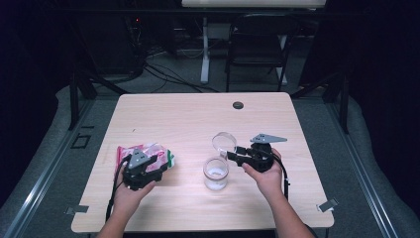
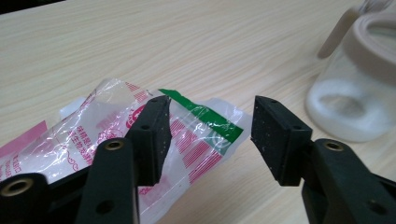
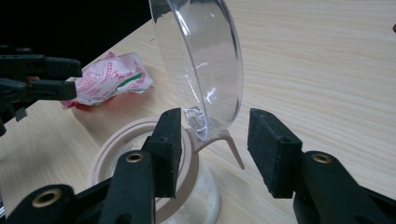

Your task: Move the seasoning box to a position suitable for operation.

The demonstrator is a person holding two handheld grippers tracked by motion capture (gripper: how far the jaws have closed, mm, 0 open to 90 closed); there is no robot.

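jar (image 1: 216,173) lid (image 3: 198,65) flipped up, right gripper (image 3: 212,140) wide open and empty beside it; we next close the half-open, empty left gripper (image 2: 210,135) on the sachet (image 2: 140,135).

dark room, folding chair (image 1: 257,42) behind wooden table (image 1: 198,114).

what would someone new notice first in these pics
Probably the glass jar at the middle of the wooden table, its clear hinged lid flipped up between the open jaws of the right gripper. Next, the crinkled red, white and green plastic packet at the left, under the open left gripper.
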